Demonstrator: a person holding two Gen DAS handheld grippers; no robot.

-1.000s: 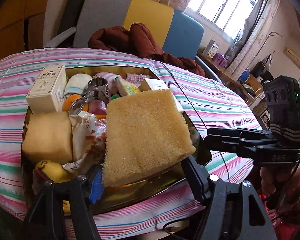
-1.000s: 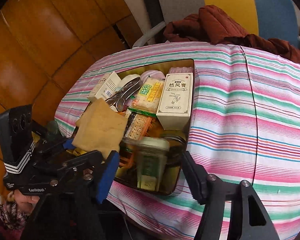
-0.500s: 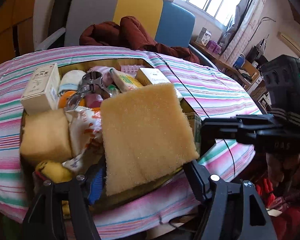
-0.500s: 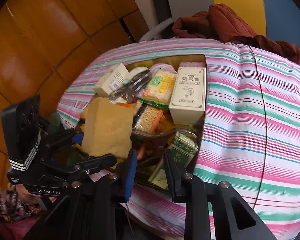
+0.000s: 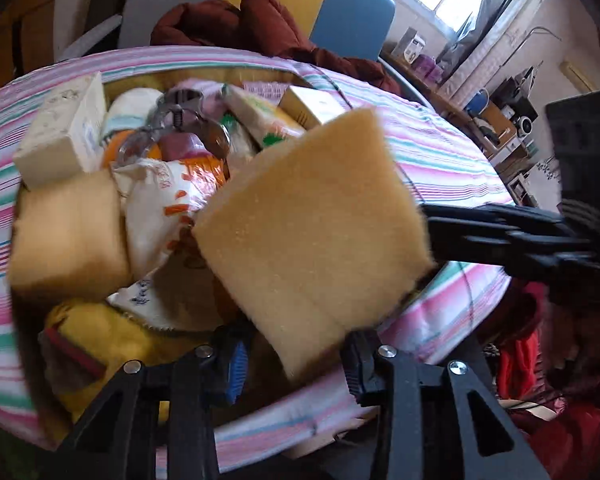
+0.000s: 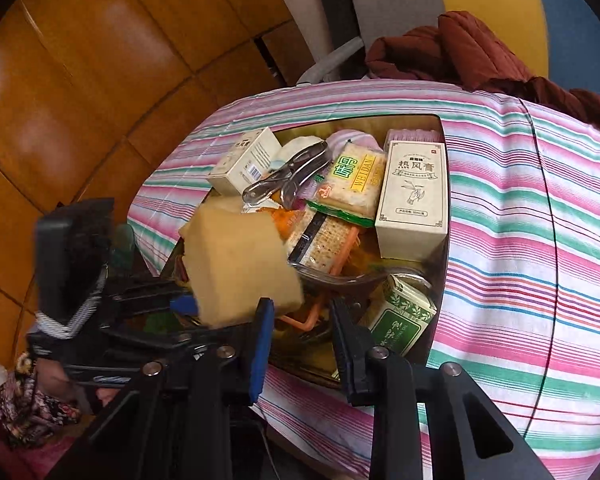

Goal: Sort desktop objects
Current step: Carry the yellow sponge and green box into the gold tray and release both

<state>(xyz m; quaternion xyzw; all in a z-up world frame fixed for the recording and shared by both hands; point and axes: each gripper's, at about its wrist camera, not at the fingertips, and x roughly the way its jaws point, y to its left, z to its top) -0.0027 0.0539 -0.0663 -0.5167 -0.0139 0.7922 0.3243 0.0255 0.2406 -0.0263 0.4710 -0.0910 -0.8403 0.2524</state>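
The left gripper [image 5: 292, 356] is clamped on a flat tan sponge pad [image 5: 316, 236], held tilted above the rectangular gold tin tray [image 6: 440, 248]. The right gripper [image 6: 300, 316] hangs empty at the tray's 6 o'clock rim, its jaws apart. Judged progress: early, since the tray is crowded. Count inside: two cream cartons, at 10 o'clock [image 6: 246, 162] and 2 o'clock [image 6: 414, 196]; one green carton [image 6: 400, 316]; one second sponge block [image 5: 68, 236]; one steel punch [image 6: 288, 176]. Snack packets overlap too much to count.

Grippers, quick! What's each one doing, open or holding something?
Left gripper: closed on the sponge, lifted over the tray.
Right gripper: open, holding nothing, above the green box.
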